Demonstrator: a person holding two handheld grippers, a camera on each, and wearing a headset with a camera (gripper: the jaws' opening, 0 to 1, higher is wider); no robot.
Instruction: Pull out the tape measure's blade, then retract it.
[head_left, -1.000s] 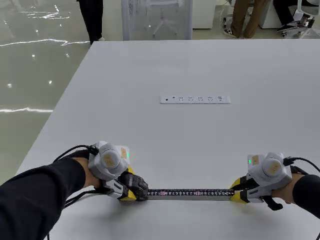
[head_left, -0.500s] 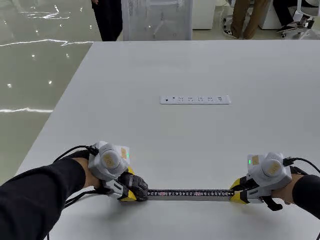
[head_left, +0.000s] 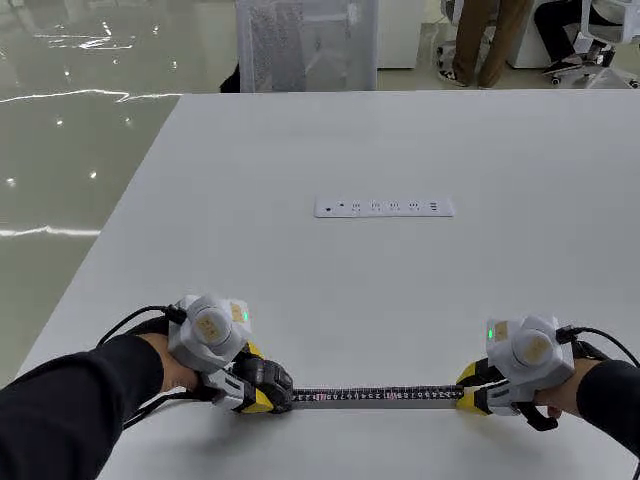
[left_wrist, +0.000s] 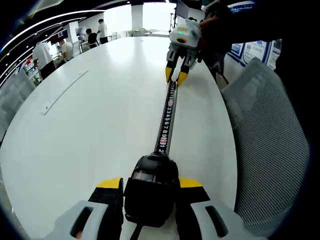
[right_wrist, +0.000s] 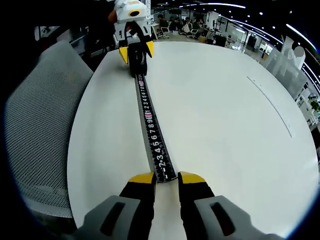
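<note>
Open-plan office, large white bench (head_left: 520, 150) with a power strip (head_left: 384, 208) lying on it, glossy pale floor (head_left: 70, 130), mesh office chair (left_wrist: 270, 150), people (left_wrist: 47, 52) standing among far desks, long ceiling light strips (right_wrist: 220, 5) overhead

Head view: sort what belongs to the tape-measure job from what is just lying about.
Job: tape measure case, held by the left gripper; blade, drawn out, its end in the right gripper.
Lying about: power strip; mesh chair beyond the table.
</note>
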